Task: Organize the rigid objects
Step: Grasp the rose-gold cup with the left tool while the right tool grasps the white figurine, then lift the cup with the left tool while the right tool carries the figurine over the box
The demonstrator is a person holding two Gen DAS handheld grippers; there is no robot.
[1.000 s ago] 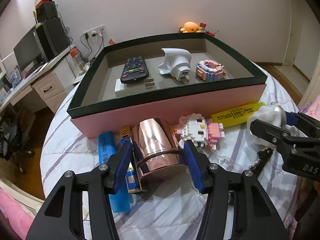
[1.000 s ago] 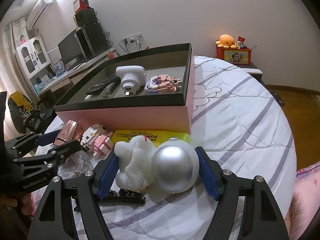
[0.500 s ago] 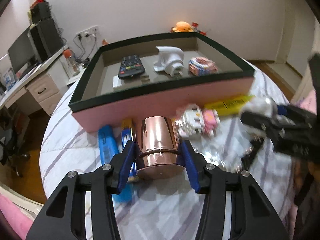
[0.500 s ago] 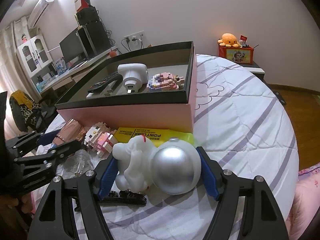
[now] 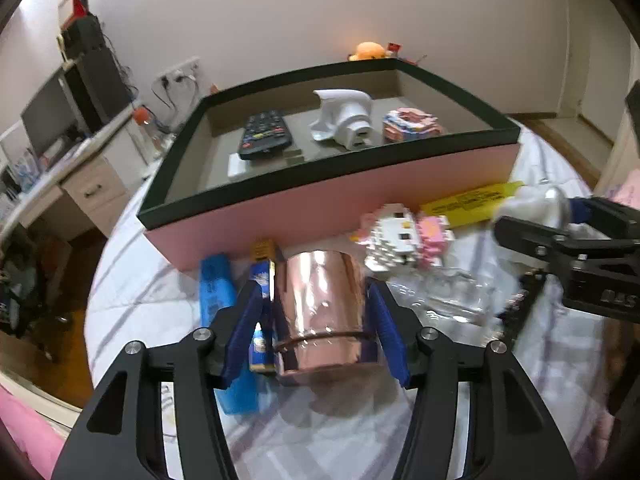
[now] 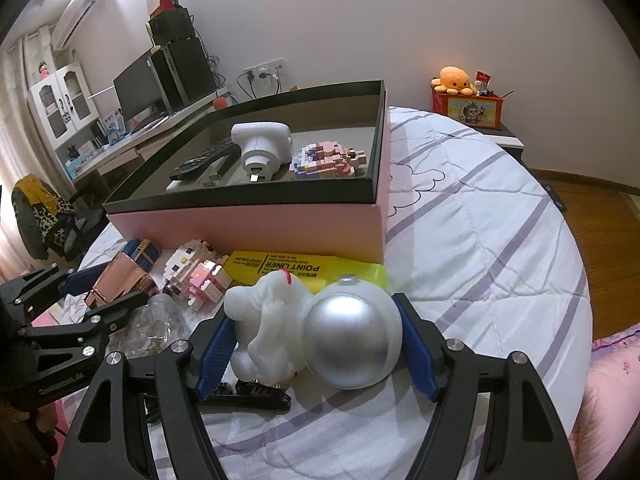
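My left gripper (image 5: 316,320) is shut on a rose-gold metal cup (image 5: 320,312) lying on its side, lifted just above the striped bedspread; it also shows in the right wrist view (image 6: 120,280). My right gripper (image 6: 316,340) is shut on a white astronaut figure with a silver helmet (image 6: 320,328), held just above the bed. A pink box with a dark rim (image 5: 320,200) lies beyond both and holds a remote (image 5: 264,132), a white adapter (image 5: 344,120) and a pink block model (image 5: 412,124).
In front of the box lie a Hello Kitty block figure (image 5: 400,232), a yellow highlighter (image 5: 472,200), a blue pack (image 5: 216,292), a blue-and-gold box (image 5: 262,276), a clear glass piece (image 5: 448,300) and a black clip (image 6: 248,396). A desk with a monitor (image 6: 140,92) stands left.
My left gripper closed on the cup and lifted it slightly off the bed. My right gripper raised the astronaut a little while holding it.
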